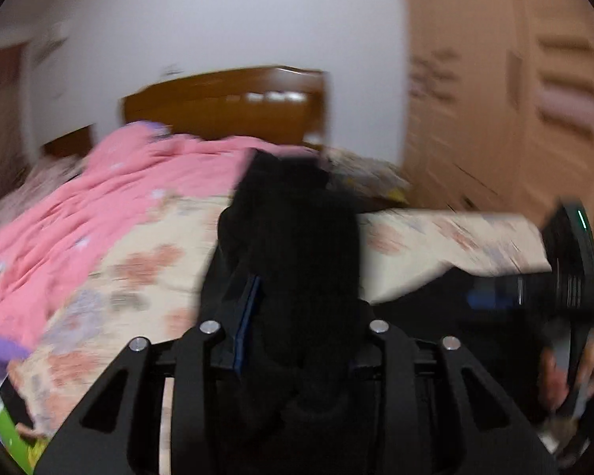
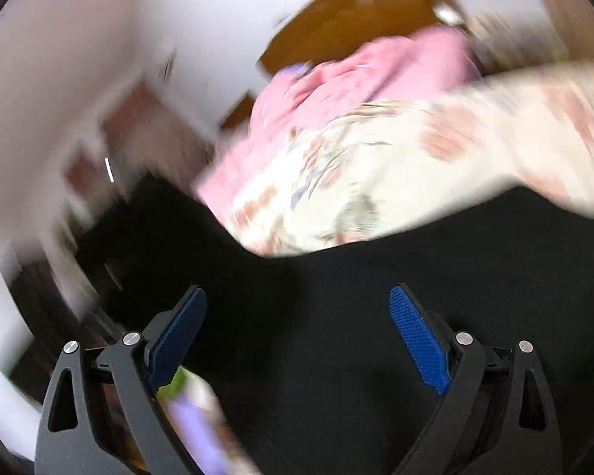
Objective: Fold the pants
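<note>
The black pants (image 1: 293, 237) are bunched between my left gripper's (image 1: 297, 297) fingers, which are shut on the cloth and hold it up above the bed; the fabric hides most of the blue pads. In the right wrist view the pants (image 2: 376, 297) spread dark across the lower frame. My right gripper (image 2: 297, 316) is open over them, blue pads (image 2: 417, 340) wide apart, with nothing between them. The right gripper also shows at the right edge of the left wrist view (image 1: 570, 277). Both views are motion-blurred.
The bed has a cream floral sheet (image 1: 138, 269) and a pink blanket (image 1: 111, 190) at the back left. A wooden headboard (image 1: 225, 103) stands against the white wall. Cardboard boxes (image 1: 495, 99) rise on the right. A purple and green item (image 2: 194, 419) lies by the right gripper's left finger.
</note>
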`<state>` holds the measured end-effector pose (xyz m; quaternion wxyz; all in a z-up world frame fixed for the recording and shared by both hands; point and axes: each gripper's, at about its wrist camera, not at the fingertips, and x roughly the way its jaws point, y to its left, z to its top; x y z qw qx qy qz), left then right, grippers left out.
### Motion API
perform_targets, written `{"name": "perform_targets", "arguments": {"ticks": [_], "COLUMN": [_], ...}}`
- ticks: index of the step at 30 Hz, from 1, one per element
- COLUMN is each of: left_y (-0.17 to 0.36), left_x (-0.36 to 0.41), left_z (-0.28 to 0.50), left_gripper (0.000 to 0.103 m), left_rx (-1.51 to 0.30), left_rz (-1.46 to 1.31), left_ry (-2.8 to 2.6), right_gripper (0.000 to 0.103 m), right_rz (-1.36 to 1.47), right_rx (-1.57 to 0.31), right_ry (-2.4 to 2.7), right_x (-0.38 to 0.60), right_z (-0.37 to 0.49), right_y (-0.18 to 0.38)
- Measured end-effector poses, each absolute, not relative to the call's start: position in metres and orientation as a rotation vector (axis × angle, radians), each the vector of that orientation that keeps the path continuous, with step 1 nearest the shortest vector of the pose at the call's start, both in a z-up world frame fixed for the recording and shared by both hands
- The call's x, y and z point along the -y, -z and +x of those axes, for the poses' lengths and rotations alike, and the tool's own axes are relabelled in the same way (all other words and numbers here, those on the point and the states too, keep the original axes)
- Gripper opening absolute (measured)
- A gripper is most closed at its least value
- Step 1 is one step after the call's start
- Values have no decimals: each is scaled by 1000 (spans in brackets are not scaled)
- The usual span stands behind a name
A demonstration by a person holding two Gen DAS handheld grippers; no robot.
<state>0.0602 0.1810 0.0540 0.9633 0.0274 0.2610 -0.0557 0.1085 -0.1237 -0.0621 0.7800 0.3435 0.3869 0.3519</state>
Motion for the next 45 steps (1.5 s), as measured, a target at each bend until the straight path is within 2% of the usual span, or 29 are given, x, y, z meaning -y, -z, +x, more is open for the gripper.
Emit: {"name": "perform_targets", "arguments": {"ticks": [3,6,7,8,9,10,11,14,18,22,26,28,29,30,31,38,42,45], "left_y": [-11,35,44,51,53,50,44,24,4,16,32,34,36,38,42,58,67,64], "left_x": [-100,-51,-46,-41,-39,-41,-46,-65,-129,-208,-242,-241,-240,-239,-234,-241,-242,-254], "left_z": [60,58,56,51,48,40,32,4,-14,-23,-37,-45,-48,-48,-47,-26,-1,9], "left_gripper": [31,33,41,56,65,84,92,95,99,101,101,101,101,101,101,101,101,101], "left_rx": [-603,-694,-698,-679,-665,-644,-608,-526,-498,-550,-599,-606,-613,-623,-633,-669,-725,-697], "left_rz": [263,411,444,484,494,488,477,420,257,71,42,56,67,84,114,71,119,79], "left_ry": [203,289,291,293,305,347,380,463,366,169,89,113,132,136,123,39,-19,-119], "right_gripper": [91,90,91,91,91,91,91,91,91,92,93,63,57,37,27,21,19,18], "right_rz": [933,1033,1040,1025,990,961,931,765,579,569,498,516,518,501,494,357,310,273], "right_rx": [-857,-837,-843,-861,-886,-905,-922,-1013,-1137,-1169,-1188,-1183,-1176,-1158,-1122,-880,-797,-757], "right_ry": [-758,-769,-766,-757,-745,-740,-743,-713,-709,-740,-737,-750,-742,-737,-738,-745,-756,-713], "right_x": [163,186,188,188,184,180,174,149,123,98,61,53,52,50,50,43,50,65], "right_z": [102,92,91,91,92,94,92,90,73,75,86,91,91,90,87,67,55,43], "right_y": [90,105,104,102,98,94,91,87,88,94,97,97,97,96,92,22,-4,-9]}}
